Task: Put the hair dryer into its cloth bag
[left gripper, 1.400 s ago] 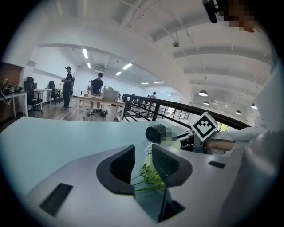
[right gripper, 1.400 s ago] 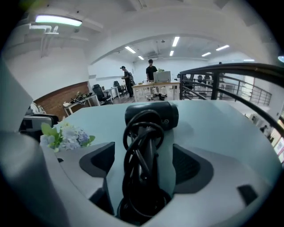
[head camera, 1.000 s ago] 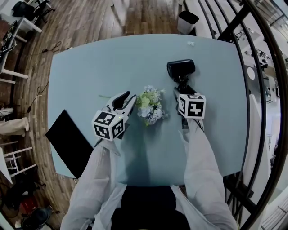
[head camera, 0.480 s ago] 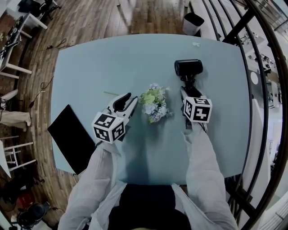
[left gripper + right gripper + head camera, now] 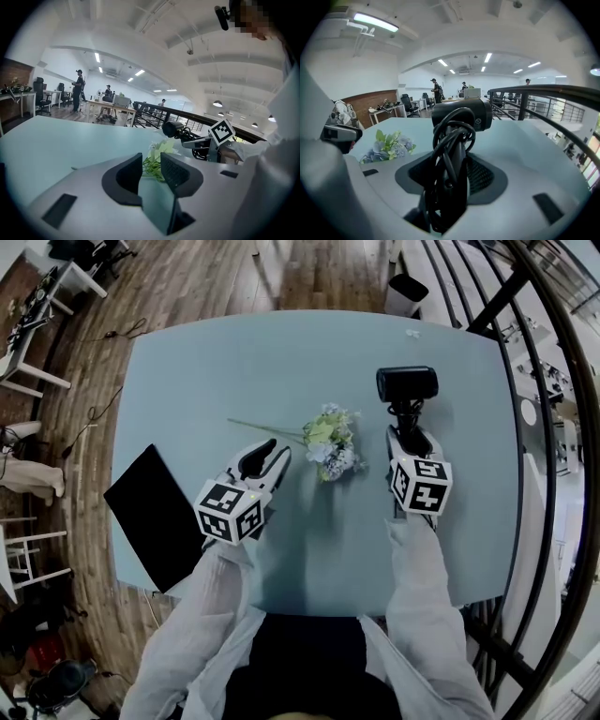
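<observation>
The black hair dryer (image 5: 406, 383) has its cord wound round the handle, and its barrel points across the far right of the pale blue table (image 5: 216, 362). My right gripper (image 5: 405, 433) is shut on that handle; its jaws have just been closing on it. In the right gripper view the hair dryer (image 5: 464, 115) stands upright between the right gripper (image 5: 457, 161) jaws. The black cloth bag (image 5: 155, 517) lies flat at the table's left edge. My left gripper (image 5: 272, 453) is open and empty, between the bag and the flowers. The left gripper (image 5: 151, 161) jaws stand apart with nothing between them.
A bunch of artificial flowers (image 5: 330, 439) with a long stem lies mid-table between the two grippers. A black railing (image 5: 534, 381) runs past the table's right side. A waste bin (image 5: 409, 289) stands on the wooden floor beyond the far edge.
The right gripper has closed on the hair dryer's handle and lifted it slightly. The left gripper has drawn a little away from the flowers.
</observation>
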